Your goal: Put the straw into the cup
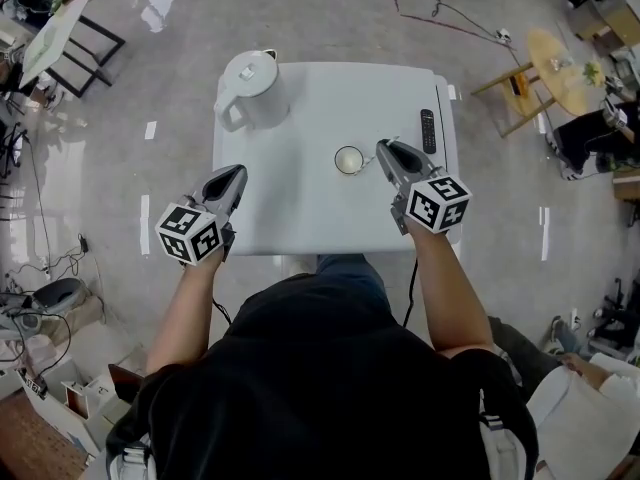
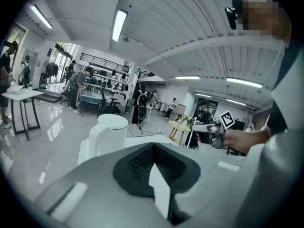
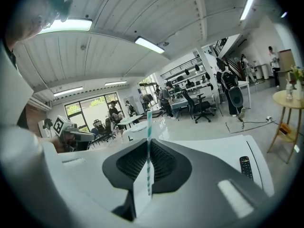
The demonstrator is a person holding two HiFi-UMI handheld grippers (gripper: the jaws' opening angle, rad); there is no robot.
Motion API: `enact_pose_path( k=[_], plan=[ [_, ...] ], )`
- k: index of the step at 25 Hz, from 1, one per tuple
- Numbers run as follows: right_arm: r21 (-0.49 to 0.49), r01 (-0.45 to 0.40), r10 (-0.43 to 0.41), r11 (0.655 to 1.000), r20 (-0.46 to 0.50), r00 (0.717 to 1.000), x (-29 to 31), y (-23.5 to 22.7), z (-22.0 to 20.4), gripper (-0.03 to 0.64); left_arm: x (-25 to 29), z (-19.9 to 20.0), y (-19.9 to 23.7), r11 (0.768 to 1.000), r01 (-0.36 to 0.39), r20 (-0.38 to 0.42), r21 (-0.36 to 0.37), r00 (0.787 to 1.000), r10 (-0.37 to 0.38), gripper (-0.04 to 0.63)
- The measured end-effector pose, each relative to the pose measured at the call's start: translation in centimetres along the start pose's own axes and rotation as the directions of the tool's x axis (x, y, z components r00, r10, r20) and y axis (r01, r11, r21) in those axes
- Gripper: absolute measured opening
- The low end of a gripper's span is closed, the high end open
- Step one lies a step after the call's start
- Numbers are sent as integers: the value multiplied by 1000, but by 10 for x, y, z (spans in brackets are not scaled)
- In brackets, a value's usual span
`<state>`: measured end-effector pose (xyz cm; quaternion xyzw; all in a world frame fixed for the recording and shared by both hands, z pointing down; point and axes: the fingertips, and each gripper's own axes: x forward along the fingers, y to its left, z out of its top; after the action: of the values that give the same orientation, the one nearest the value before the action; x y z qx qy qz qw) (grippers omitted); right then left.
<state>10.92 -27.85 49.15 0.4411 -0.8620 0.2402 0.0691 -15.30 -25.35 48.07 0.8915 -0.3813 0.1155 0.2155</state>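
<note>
Teal-striped straw [image 3: 148, 137] is pinched in the right gripper [image 1: 386, 149], with the cup [image 1: 349, 159] just beside it at 9 o'clock.
The right jaws are pressed together on the straw, which runs along their seam and pokes past the tips, so its long axis looks roughly in line with the gripper. The open-topped cup sits on the white table [image 1: 300, 213] at 9 o'clock from those tips, and the right gripper is clearly the nearer one. The left gripper [image 1: 236, 173] hovers at about the table's 8 o'clock, jaws closed on nothing, well apart from the cup. A white kettle [image 1: 252, 89] stands at 10 o'clock and a dark remote [image 1: 428, 130] near 3 o'clock. All around is glossy grey floor [image 1: 330, 18].
</note>
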Motion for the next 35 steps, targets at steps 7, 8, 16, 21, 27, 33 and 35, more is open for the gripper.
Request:
enact_pose_path(
  k=[7, 8, 16, 21, 27, 33, 35],
  plan=[
    [9, -24, 24, 1000, -39, 999, 26, -21, -9, 48, 20, -2, 12, 1000, -18, -15, -16, 1000, 18, 0],
    [10, -27, 27, 1000, -45, 999, 30, -24, -11, 48, 22, -2, 13, 1000, -17, -17, -15, 1000, 17, 0],
    [28, -35, 38, 999, -94, 995, 51, -47, -28, 48, 44, -8, 20, 999, -22, -36, -29, 999, 21, 0],
    [51, -28, 34, 998, -121, 992, 61, -63, -41, 48, 57, -11, 25, 999, -20, -50, -37, 999, 18, 0],
    [63, -31, 40, 998, -151, 988, 73, -72, -54, 48, 71, -15, 29, 999, -15, -64, -47, 998, 12, 0],
    [76, -34, 47, 997, -179, 983, 84, -78, -68, 48, 81, -19, 32, 998, -11, -78, -55, 997, 6, 0],
    [80, -39, 54, 996, -190, 980, 88, -78, -74, 48, 82, -21, 34, 998, -13, -82, -59, 997, 8, 0]
  ],
)
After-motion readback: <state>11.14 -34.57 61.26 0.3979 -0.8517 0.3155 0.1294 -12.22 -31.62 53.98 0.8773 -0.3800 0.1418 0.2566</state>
